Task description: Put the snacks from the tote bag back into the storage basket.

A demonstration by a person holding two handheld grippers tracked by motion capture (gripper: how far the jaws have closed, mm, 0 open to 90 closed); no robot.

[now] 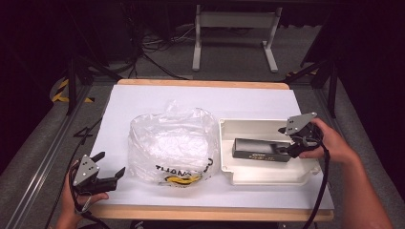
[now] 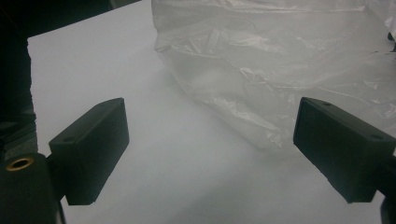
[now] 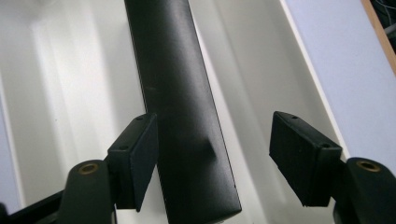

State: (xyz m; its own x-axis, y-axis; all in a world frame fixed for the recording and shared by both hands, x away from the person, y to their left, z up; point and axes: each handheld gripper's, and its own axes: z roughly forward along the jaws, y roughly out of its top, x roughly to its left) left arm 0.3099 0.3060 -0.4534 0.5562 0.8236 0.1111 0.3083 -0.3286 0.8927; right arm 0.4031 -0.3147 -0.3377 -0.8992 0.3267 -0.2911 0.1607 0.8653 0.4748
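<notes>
Black, a long box [image 3: 182,112] lies in the white tray [image 1: 267,175], between the right gripper [image 3: 215,154]'s spread fingers. Its label is illegible. Left gripper [image 2: 210,144] gapes beside the clear bag [image 1: 174,143], whose black lettering is partly readable.

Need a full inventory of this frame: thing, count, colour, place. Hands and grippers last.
plastic bag: 1, clear with black and yellow print, crumpled at the middle of the table, just left of the tray
tray: 1, white, on the right half of the table
box: 1, black, long, lying inside the tray
table: 1, white top with wooden edge, centre of the high view
table frame: 1, white legs, on the floor beyond the table
cables: several, dark, on the floor beyond the table
left gripper: 1, black, open, at the table's near left corner, jaws toward the bag
right gripper: 1, black, open, jaws either side of the box's end in the tray
hands: 2, one on each gripper
</notes>
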